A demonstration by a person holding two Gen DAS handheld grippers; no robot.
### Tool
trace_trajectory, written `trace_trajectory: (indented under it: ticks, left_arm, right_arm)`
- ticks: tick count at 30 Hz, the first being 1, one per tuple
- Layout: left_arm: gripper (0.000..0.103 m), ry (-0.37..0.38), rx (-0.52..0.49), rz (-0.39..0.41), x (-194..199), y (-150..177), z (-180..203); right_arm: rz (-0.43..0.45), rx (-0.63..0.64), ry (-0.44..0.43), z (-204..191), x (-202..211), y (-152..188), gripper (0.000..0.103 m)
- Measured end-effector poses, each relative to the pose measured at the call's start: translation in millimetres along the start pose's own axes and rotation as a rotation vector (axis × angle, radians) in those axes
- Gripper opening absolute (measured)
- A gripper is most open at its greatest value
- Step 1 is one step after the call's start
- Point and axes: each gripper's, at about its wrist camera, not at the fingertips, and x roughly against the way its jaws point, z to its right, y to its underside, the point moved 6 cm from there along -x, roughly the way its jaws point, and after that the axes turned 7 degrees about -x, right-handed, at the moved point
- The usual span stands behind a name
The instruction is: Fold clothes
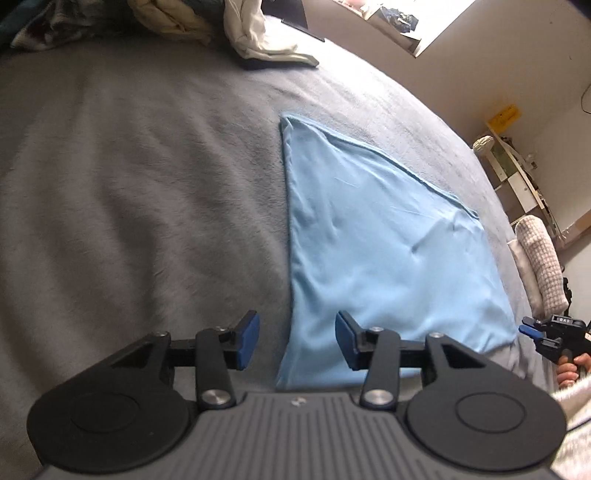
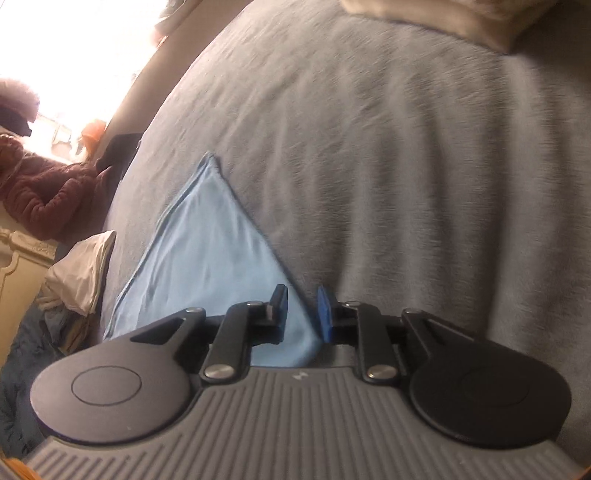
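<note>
A light blue garment (image 1: 384,251) lies folded flat on the grey bed cover (image 1: 129,184). My left gripper (image 1: 297,341) is open over the garment's near left edge, with nothing between its blue pads. The right gripper (image 1: 535,334) shows at the far right of the left wrist view, held in a person's hand (image 1: 569,371) beside the garment's right corner. In the right wrist view the same garment (image 2: 207,251) lies ahead and to the left. There my right gripper (image 2: 303,314) is open, its jaws standing either side of the garment's near edge without pinching it.
A heap of cream and patterned clothes (image 1: 177,26) lies at the far end of the bed. A checked pillow (image 1: 541,262) sits at the bed's right edge, shelves (image 1: 517,177) beyond. A maroon fleece (image 2: 44,192) and white folded cloth (image 2: 81,273) lie left of the bed.
</note>
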Motion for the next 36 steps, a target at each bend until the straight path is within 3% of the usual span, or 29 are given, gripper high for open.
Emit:
trace_trajectory:
  ticks: [4, 7, 9, 14, 16, 18, 20, 21, 22, 23, 27, 28, 30, 31, 32, 36]
  left_arm:
    - [0.031, -0.021, 0.016, -0.019, -10.5, -0.8, -4.2]
    - [0.004, -0.038, 0.043, -0.020, -12.7, 1.0, -10.8]
    - [0.001, -0.053, 0.057, -0.017, -11.4, 3.1, -13.9]
    - [0.000, -0.092, 0.094, -0.010, -8.2, 8.5, -21.7]
    - [0.001, -0.069, 0.125, -0.003, -7.0, 9.2, -24.2]
    - [0.004, -0.034, 0.168, 0.017, -3.4, 7.6, -26.2]
    - [0.028, 0.024, 0.204, 0.041, 0.0, 4.7, -25.5]
    - [0.035, 0.044, 0.209, 0.047, 0.4, 3.0, -23.5]
    - [0.050, 0.059, 0.208, 0.050, 0.1, 1.1, -20.7]
    - [0.056, 0.057, 0.190, 0.043, -3.2, -0.5, -16.3]
    - [0.054, 0.018, 0.127, 0.003, -21.6, -4.2, -4.2]
    - [0.051, 0.009, 0.125, 0.007, -23.6, -5.6, -3.8]
    - [0.028, -0.014, 0.122, 0.015, -25.9, -8.1, -4.2]
    - [0.011, -0.029, 0.120, 0.016, -27.4, -9.1, -5.2]
    - [0.004, -0.043, 0.117, 0.017, -27.9, -9.7, -5.8]
    - [0.002, -0.075, 0.068, 0.038, -22.7, -9.2, 2.5]
  right_arm:
    - [-0.001, 0.051, -0.016, -9.1, -5.1, -7.8, 0.018]
    - [-0.048, 0.040, -0.041, -8.2, -15.5, -5.6, 0.015]
    - [-0.068, 0.033, -0.052, -6.1, -17.5, -3.2, 0.003]
    - [-0.033, 0.007, -0.044, 2.6, -17.0, -4.9, 0.000]
    - [-0.033, 0.001, -0.043, 5.8, -18.9, -4.6, 0.000]
    - [-0.028, 0.010, -0.047, 3.0, -18.6, -4.8, 0.000]
    - [-0.029, 0.015, -0.046, 2.1, -18.2, -4.8, 0.000]
    - [-0.029, 0.009, -0.048, 3.0, -18.2, -5.0, 0.000]
    - [-0.030, 0.002, -0.050, 4.0, -18.1, -5.3, 0.000]
    - [-0.030, -0.004, -0.051, 5.0, -18.1, -5.5, 0.000]
    - [-0.025, 0.002, -0.049, 1.6, -21.4, -3.3, 0.001]
    - [-0.024, 0.002, -0.049, 1.6, -21.4, -3.0, 0.001]
    - [-0.023, 0.005, -0.049, 0.1, -21.9, -1.7, 0.001]
    - [-0.022, 0.009, -0.048, -0.4, -21.6, -1.1, 0.000]
    - [-0.020, 0.012, -0.047, -0.9, -21.4, -0.6, 0.000]
    - [-0.006, 0.057, -0.029, -7.3, -20.4, 2.1, 0.000]
